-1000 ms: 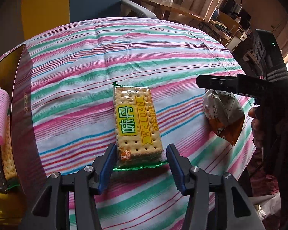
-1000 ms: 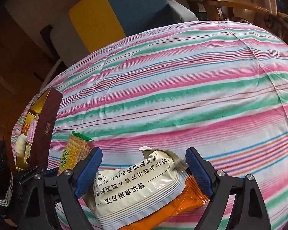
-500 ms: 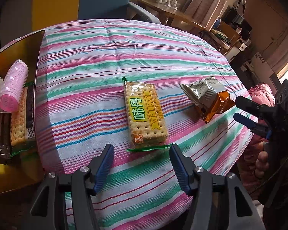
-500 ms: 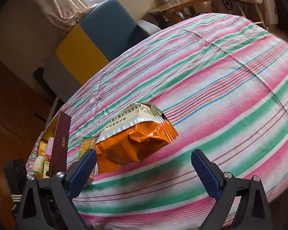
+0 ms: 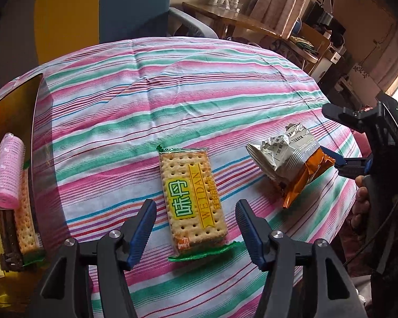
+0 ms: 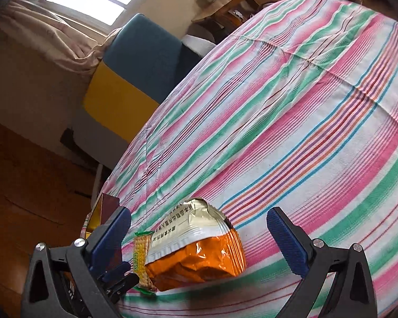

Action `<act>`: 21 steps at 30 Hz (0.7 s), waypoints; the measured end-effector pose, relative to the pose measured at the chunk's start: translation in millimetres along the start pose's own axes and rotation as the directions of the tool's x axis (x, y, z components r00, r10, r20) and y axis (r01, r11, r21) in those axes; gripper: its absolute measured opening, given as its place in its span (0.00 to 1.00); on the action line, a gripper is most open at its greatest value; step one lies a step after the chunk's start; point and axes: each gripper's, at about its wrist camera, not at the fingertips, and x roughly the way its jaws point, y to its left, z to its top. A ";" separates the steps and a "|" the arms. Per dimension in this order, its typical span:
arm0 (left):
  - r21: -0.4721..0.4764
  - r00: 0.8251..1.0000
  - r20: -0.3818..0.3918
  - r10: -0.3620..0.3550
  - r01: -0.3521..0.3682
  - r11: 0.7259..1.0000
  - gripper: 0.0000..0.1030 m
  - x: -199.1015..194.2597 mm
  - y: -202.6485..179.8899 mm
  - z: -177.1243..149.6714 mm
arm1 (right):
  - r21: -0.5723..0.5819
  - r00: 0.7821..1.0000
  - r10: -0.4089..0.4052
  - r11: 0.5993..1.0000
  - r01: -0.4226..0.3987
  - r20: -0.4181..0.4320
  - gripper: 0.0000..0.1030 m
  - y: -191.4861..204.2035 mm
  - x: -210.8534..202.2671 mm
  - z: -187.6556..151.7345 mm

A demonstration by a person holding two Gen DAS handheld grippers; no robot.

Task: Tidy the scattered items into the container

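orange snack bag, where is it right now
The orange snack bag lies on the striped tablecloth, to the right of the cracker pack in the left wrist view. It sits between the open fingers of the right tool.

striped tablecloth [image 5: 188,84], cracker pack [image 5: 192,201], orange pouch [image 5: 291,164]

Both wrist views low over tablecloth [image 5: 199,100], sharing snack bag [image 6: 199,249]
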 end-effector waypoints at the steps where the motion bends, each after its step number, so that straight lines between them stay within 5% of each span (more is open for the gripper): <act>1: 0.001 1.000 -0.006 0.006 -0.005 1.000 0.61 3.1 -0.2 1.3 | 0.016 1.000 0.014 1.000 -0.014 -0.011 1.00 -1.4 5.1 2.0; 8: -0.007 0.998 -0.036 0.049 -0.049 0.999 0.61 16.5 8.9 -3.2 | -0.002 0.977 0.187 0.982 -0.189 -0.097 1.00 17.4 7.6 -21.8; 14: -0.011 0.997 -0.033 0.072 -0.072 0.997 0.61 15.0 15.7 -4.8 | -0.044 0.950 0.251 0.964 -0.264 -0.188 1.00 29.6 -8.0 -62.2; 17: -0.008 0.996 -0.032 0.083 -0.083 0.997 0.61 13.3 14.8 -5.4 | -0.094 0.958 0.207 0.969 -0.229 -0.200 1.00 33.2 -20.3 -70.8; 21: -0.011 0.998 -0.029 0.057 -0.057 0.998 0.61 10.0 15.2 -5.1 | -0.262 0.991 0.021 0.964 -0.055 -0.129 1.00 41.6 -46.2 -72.9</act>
